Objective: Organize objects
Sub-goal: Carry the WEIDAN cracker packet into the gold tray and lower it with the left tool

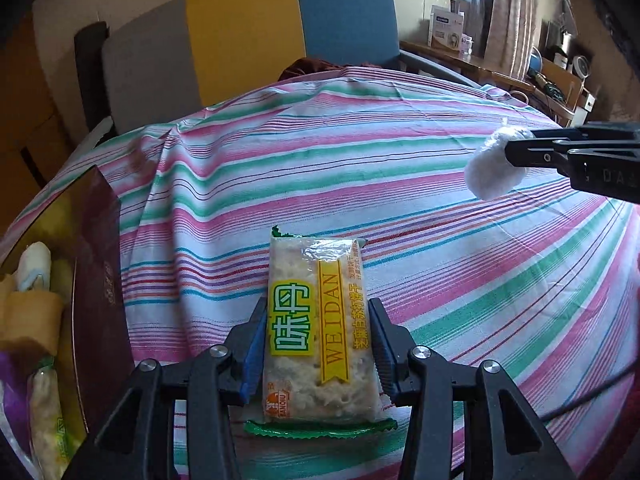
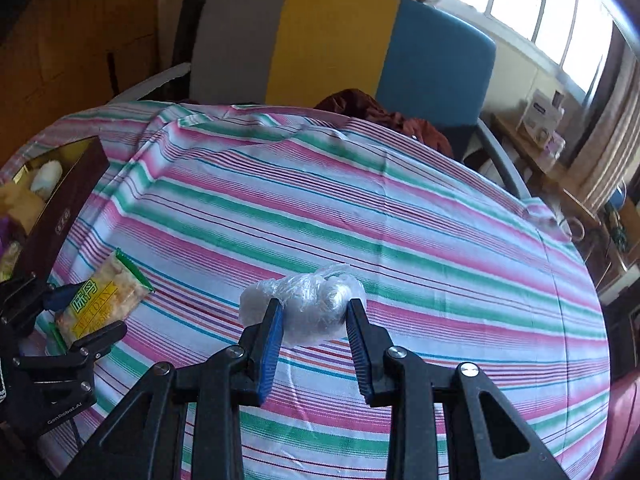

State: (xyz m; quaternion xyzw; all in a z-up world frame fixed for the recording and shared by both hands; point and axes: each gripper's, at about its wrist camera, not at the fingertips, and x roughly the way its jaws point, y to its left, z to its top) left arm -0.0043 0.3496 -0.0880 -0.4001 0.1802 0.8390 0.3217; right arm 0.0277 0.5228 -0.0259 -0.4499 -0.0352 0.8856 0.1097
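The dark box [image 1: 96, 264] at nine o'clock runs off the frame's edge (its lettering too blurred to read).

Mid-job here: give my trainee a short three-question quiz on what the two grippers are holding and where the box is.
1. True or false: the left gripper is shut on the cracker packet.
2. What does the right gripper hold? A) a spoon B) a white plastic-wrapped bundle C) nothing
3. Fill in: in the left wrist view, the dark box sits at the ____ edge of the striped cloth.

Key: 1 true; 2 B; 3 left
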